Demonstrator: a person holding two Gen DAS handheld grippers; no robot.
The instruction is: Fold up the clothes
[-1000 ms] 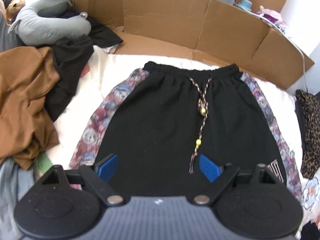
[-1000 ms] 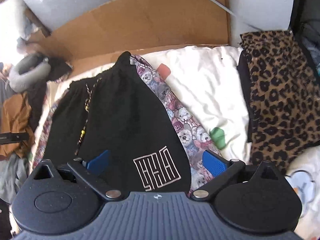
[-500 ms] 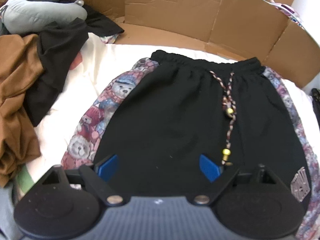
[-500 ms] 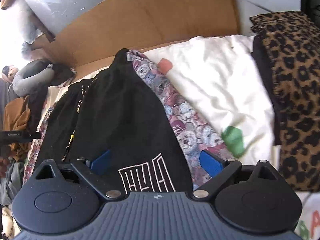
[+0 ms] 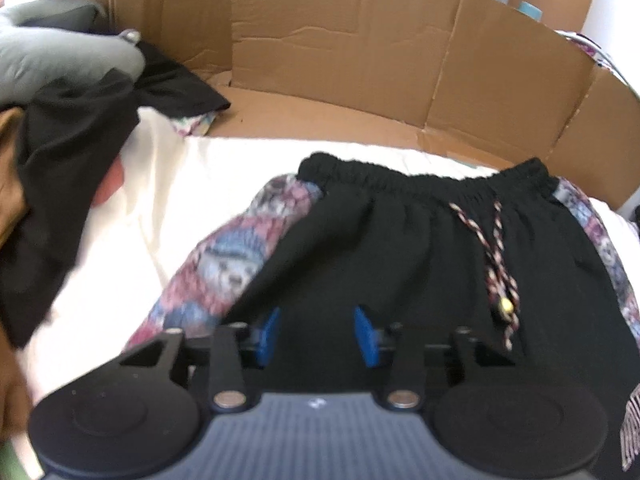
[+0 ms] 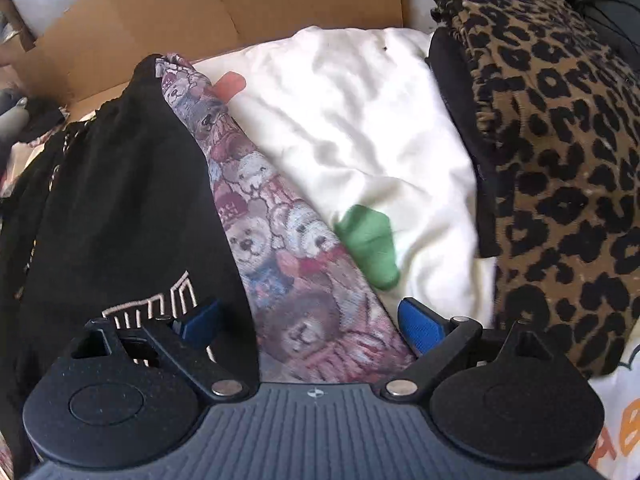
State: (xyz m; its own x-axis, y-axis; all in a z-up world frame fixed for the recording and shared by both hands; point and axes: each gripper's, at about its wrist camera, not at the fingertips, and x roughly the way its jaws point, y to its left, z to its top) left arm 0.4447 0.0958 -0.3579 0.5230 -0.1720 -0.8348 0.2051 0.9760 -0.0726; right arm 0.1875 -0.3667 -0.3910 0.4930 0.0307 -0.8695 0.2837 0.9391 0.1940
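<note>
A: Left wrist view: the black shorts (image 5: 420, 248) lie flat on the white sheet (image 5: 168, 200), and the left claw (image 5: 316, 334) is closing over the hem, black fabric between its pads but not pinched yet.

B: The right claw (image 6: 308, 322) is spread wide over the bear-print side panel (image 6: 280, 248), holding nothing. Both should bite hem corners evenly before lifting.

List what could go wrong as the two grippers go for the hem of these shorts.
1. The left gripper is closing over plain black cloth of the shorts; it may pinch only the top layer.
2. The drawstring lies loose and could bunch inside a fold.
3. The right gripper, open over the bear-print stripe, might also snag the white sheet.
</note>
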